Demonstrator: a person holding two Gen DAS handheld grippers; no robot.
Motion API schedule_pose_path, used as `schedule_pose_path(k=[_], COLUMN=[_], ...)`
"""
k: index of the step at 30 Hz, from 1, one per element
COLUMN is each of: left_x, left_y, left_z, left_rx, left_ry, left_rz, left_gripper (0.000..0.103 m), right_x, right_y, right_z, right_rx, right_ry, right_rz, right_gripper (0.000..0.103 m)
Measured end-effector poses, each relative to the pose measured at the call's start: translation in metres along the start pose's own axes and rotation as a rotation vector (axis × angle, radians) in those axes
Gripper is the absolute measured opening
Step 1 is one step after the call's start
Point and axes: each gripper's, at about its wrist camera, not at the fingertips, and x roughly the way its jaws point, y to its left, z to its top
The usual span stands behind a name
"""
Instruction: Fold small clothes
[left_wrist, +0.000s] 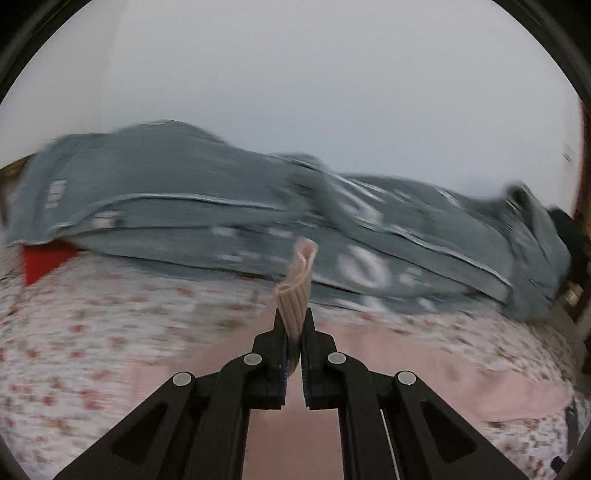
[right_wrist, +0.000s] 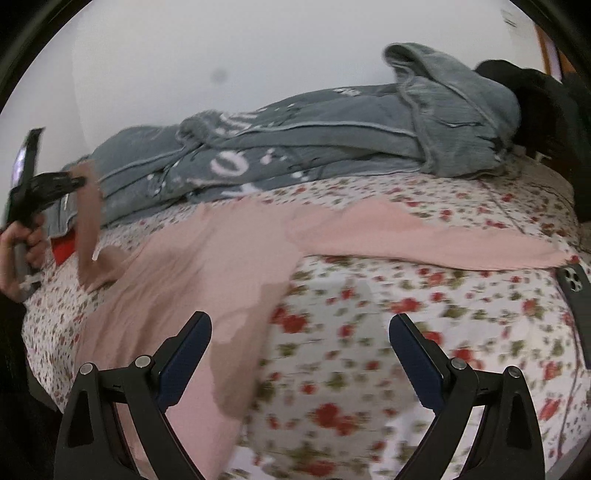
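My left gripper (left_wrist: 293, 325) has its jaws clenched on a ribbed cuff (left_wrist: 295, 291) of the pink garment (right_wrist: 177, 280); the cuff sticks up beyond my jaw tips in a narrow folded strip. From my right-hand camera I see that same gripper (right_wrist: 79, 181) far off to the left, held in a hand (right_wrist: 22, 251), with the pink sleeve (right_wrist: 88, 229) hanging straight down from its tips to the rest of the garment on the bed.

My right gripper (right_wrist: 299, 354) is released, jaws spread wide, nothing between them. Directly under the gap lies the floral bedsheet (right_wrist: 351, 369). The body of the pink garment lies flat under my left jaw and runs away ahead and to the left of it. The garment's other sleeve (right_wrist: 424, 236) stretches across the sheet ahead of my right jaws and off to the right, its end near a phone (right_wrist: 574, 291) that lies at the bed's right edge.

Beyond both pairs of jaws, along the far side of the bed, a grey blanket (left_wrist: 221, 206) with white markings lies bunched up against a pale wall (left_wrist: 295, 74). Something red (left_wrist: 40, 262) shows from under its left end, and a dark bundle (right_wrist: 535, 103) sits at its right end. The left-hand picture is blurred, so the sheet's pattern there is smeared.
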Motion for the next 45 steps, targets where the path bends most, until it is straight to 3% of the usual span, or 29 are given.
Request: schedule_pose_path(k=[4,8,12,14,18,22,26,28,29,30,31,32,33,35,38,45], left_x=[0.042,0.086,0.100,0.099,0.078,0.061,0.059,0.063,0.066,0.070,0.074,0.081,0.085,0.081,0.083,0.085], left_y=[-0.091,-0.167,-0.197,-0.208,-0.182,-0.119,-0.038,-0.009,0.006,0.019,0.026,0.030,0.030,0.020,0.011,0.015], left_z=[-0.028,-0.083,-0.121,-0.130,-0.120,-0.098,-0.089,-0.091,-0.096,-0.102,-0.109,-0.117,-0.126,-0.136,-0.140,-0.141], left_rx=[0.099,0.155,0.226,0.270,0.271,0.170,0.083,0.054,0.027,-0.005,-0.024,-0.027,-0.010,0.057,0.108,0.075], left_ry=[0.087,0.244,0.331,0.376,0.351,0.316,0.298,0.303,0.304,0.313,0.332,0.362,0.370,0.300,0.283,0.272], left_rz=[-0.086,-0.147,-0.174,-0.202,-0.219,-0.180,-0.038,0.022,0.045,0.050,0.037,0.022,0.022,0.050,0.073,0.052], left_gripper=[0.007,0.007,0.009,0.023,0.025,0.025,0.027,0.033,0.042,0.043,0.043,0.043,0.043,0.046,0.052,0.059], right_x=[-0.011,-0.012,-0.008,-0.004,0.006,0.012,0.014,0.014,0.014,0.013,0.011,0.010,0.009,0.010,0.011,0.036], right_y=[-0.032,-0.054,-0.066,-0.071,-0.080,-0.082,-0.088,-0.100,-0.108,-0.118,-0.128,-0.136,-0.149,-0.166,-0.189,-0.230], right_z=[-0.001,-0.005,-0.012,-0.014,-0.015,-0.012,-0.010,-0.009,-0.008,-0.007,-0.007,-0.007,-0.007,-0.005,0.000,0.018], right_rx=[0.054,0.087,0.088,0.086,0.097,0.095,0.075,0.088,0.101,0.120,0.137,0.149,0.166,0.195,0.231,0.364], right_ry=[-0.019,-0.004,0.021,0.031,0.045,0.045,0.034,0.025,0.020,0.014,0.005,0.000,0.001,0.001,-0.008,0.000], right_rz=[-0.022,-0.047,-0.064,-0.070,-0.070,-0.072,-0.103,-0.133,-0.152,-0.178,-0.192,-0.196,-0.211,-0.233,-0.251,-0.217], right_gripper=[0.096,0.096,0.096,0.096,0.096,0.096,0.096,0.096,0.092,0.087,0.073,0.065,0.065,0.065,0.065,0.065])
